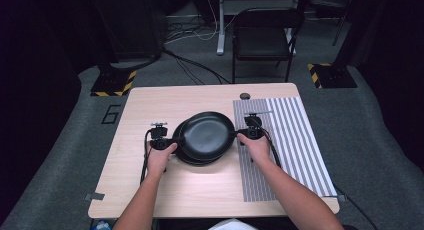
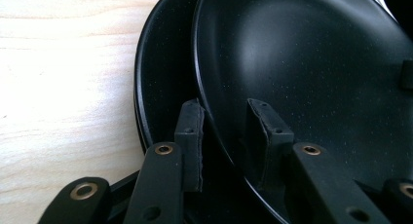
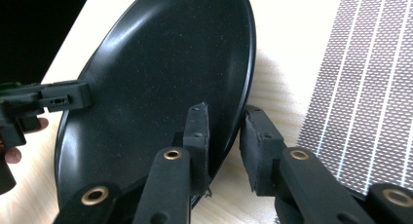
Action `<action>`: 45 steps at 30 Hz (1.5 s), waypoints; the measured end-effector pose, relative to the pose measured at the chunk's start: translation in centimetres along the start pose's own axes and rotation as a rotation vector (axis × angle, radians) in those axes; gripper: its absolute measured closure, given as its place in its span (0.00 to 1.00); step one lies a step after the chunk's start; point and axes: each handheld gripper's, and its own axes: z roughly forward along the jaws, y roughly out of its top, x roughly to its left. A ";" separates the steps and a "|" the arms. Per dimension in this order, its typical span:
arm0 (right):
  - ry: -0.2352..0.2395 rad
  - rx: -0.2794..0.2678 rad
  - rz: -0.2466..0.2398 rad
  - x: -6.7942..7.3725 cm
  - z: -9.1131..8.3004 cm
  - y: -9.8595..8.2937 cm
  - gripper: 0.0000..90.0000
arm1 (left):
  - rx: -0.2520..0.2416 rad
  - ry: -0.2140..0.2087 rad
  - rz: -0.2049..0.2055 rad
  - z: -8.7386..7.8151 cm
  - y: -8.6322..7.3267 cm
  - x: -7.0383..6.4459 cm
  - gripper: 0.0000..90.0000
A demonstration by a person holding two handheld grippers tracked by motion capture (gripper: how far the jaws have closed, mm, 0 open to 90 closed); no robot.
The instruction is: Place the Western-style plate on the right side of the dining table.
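Observation:
A black plate (image 1: 207,131) is held tilted over a lower black plate (image 1: 184,154) on the wooden table (image 1: 150,105). My left gripper (image 1: 176,139) clamps its left rim and my right gripper (image 1: 236,134) clamps its right rim. In the left gripper view the left gripper (image 2: 226,136) straddles the top plate (image 2: 302,63), with the lower plate (image 2: 160,87) beneath. In the right gripper view the right gripper (image 3: 226,136) bites the plate (image 3: 160,78) at its near rim. The plate casts a shadow on the wood, and the left gripper (image 3: 58,97) holds the far rim.
A grey-and-white striped mat (image 1: 292,140) covers the right part of the table, close beside the plates, and also appears as the mat (image 3: 370,87) in the right gripper view. A small grey disc (image 1: 244,96) lies at the far edge. A black chair (image 1: 262,40) stands beyond the table.

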 end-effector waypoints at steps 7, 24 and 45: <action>0.001 -0.003 -0.008 0.0 -0.2 -0.4 0.80 | -0.058 0.004 0.006 0.4 -0.5 -0.3 0.73; 0.037 0.009 0.020 -0.1 0.1 -1.1 0.78 | -0.098 0.024 -0.013 0.7 -0.7 -0.7 0.72; 0.092 -0.017 0.094 -0.4 0.7 -1.4 0.82 | -0.126 0.040 -0.059 0.2 -0.8 -0.3 0.81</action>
